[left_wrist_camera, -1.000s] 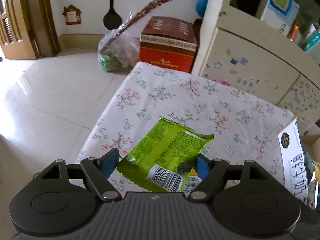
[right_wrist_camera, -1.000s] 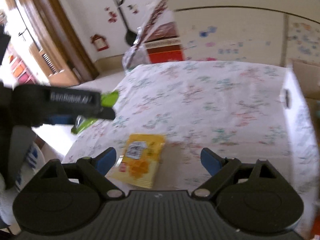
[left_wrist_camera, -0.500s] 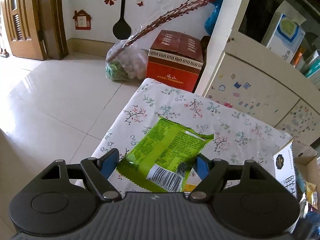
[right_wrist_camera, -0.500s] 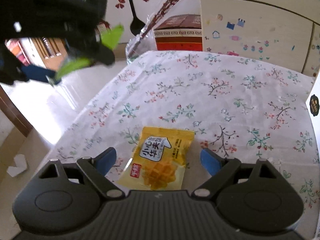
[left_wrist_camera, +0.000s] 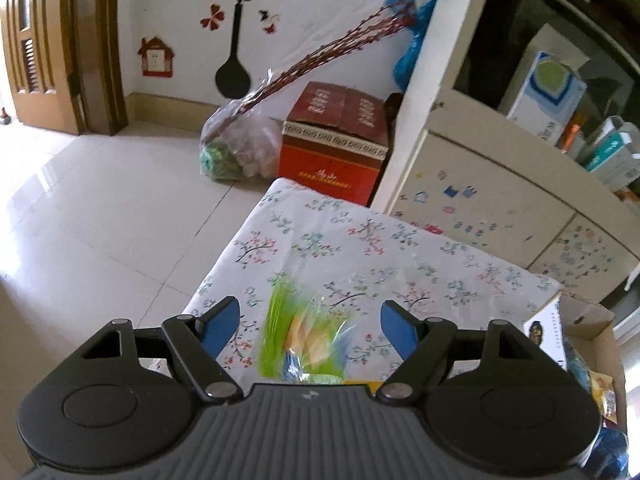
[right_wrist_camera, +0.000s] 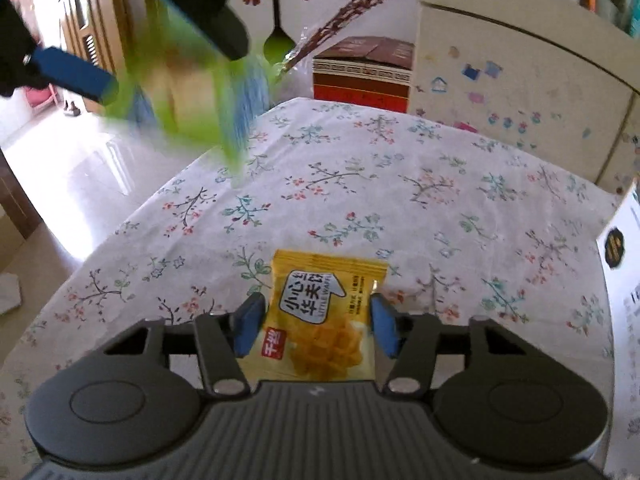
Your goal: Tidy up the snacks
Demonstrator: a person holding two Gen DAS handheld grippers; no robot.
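- On the floor at far left, my left camera shows a clear plastic bag [left_wrist_camera: 240,148] of green and pale lumps with red twigs poking out. Beside it stands a shut red carton [left_wrist_camera: 332,140].
- My left gripper [left_wrist_camera: 310,320] hangs above the floral tablecloth [left_wrist_camera: 360,248] with its jaws apart. The green snack packet [left_wrist_camera: 296,340] is a blur between them, touching neither pad.
- At the right edge is an open cardboard box [left_wrist_camera: 592,320] with a few snack wrappers [left_wrist_camera: 604,392] inside. A white milk carton [left_wrist_camera: 544,332] stands against its near wall.
- Only my right camera shows the green packet from the side, smeared in mid-air under my left gripper's blue finger [right_wrist_camera: 72,76].
- My right gripper [right_wrist_camera: 316,320] is closing on the yellow waffle packet [right_wrist_camera: 324,312], which lies flat on the cloth. The pads meet its two side edges.
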